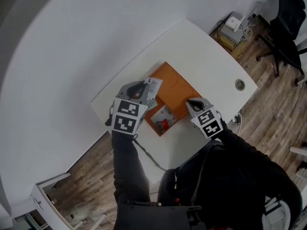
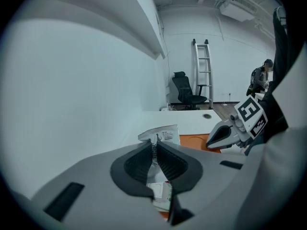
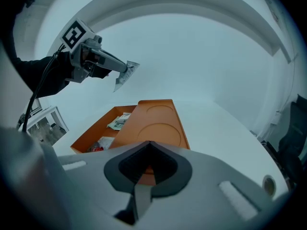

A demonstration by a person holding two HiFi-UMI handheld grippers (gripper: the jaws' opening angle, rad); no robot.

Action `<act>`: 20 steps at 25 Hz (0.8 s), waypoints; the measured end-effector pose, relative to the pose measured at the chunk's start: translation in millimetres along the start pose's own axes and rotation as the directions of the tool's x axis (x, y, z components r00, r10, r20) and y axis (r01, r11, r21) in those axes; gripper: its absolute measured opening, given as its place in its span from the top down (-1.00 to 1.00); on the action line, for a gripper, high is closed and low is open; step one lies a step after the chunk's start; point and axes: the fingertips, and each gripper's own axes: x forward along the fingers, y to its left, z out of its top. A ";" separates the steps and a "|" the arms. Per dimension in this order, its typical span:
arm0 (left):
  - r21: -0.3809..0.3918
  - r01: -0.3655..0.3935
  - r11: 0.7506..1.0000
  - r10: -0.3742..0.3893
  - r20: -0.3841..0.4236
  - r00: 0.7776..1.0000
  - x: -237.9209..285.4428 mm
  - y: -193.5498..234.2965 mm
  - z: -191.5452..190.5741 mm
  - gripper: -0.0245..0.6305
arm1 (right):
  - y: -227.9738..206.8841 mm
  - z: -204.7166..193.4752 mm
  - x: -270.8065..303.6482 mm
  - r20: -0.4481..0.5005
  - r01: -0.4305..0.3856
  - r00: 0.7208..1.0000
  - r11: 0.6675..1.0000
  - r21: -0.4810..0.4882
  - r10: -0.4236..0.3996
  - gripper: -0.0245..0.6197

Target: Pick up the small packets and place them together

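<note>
Up above the tray [image 1: 178,89], the left gripper [image 1: 142,91] has its fingers pinched nearly together on a white packet [image 1: 153,86], held over the tray's left edge. More packets [image 1: 164,119] lie in the tray's near compartment. By the tray's right side, the right gripper [image 1: 192,102] has its jaws together, empty.

Print on white packet [image 2: 163,134] too small; nothing legible.
</note>
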 end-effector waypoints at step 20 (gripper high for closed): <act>-0.027 0.157 0.987 -0.160 -0.215 0.964 131.3 -24.5 -9.9 0.82 | -1.3 3.8 -6.1 0.017 -0.014 1.000 0.999 0.036 0.014 0.92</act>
